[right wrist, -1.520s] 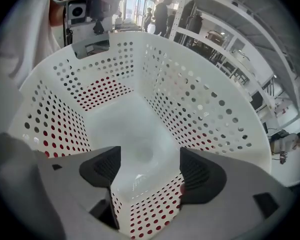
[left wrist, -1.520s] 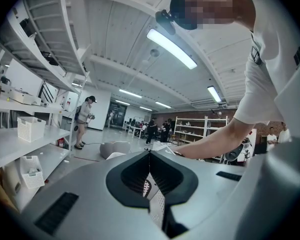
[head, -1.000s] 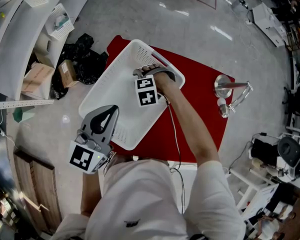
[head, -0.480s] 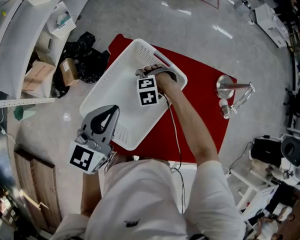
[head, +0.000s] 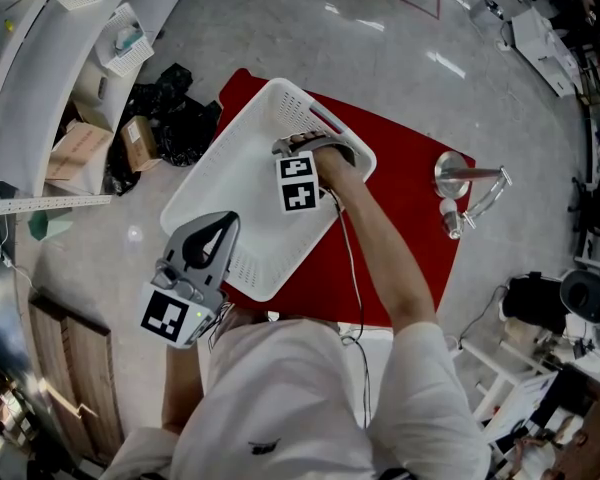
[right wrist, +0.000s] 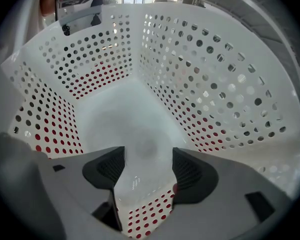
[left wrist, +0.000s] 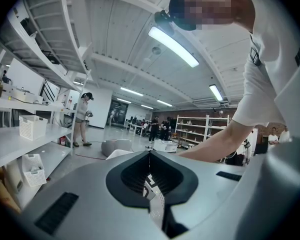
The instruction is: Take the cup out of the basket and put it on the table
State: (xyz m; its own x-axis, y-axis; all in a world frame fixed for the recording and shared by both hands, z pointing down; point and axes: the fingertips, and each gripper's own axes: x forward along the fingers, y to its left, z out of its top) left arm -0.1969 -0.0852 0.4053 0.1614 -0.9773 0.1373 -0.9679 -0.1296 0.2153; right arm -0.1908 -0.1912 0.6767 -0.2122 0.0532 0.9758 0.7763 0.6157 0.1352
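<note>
A white perforated basket (head: 230,183) sits on a red mat (head: 400,168). My right gripper (head: 305,146) reaches steeply down into its far right corner, and the hand hides the fingertips in the head view. In the right gripper view a pale, hazy round cup (right wrist: 147,143) fills the gap between the jaws of the right gripper (right wrist: 148,159). They have just been closing, and the pads lie against its sides. My left gripper (head: 218,223) hovers level over the basket's near corner. In its own view the left gripper (left wrist: 150,153) is shut on nothing.
A metal stand (head: 450,173) rests at the mat's right edge. Black bags (head: 170,118) and cardboard boxes (head: 75,153) lie on the floor to the left, beside white shelving (head: 40,58). A thin cable (head: 348,268) runs along my right arm.
</note>
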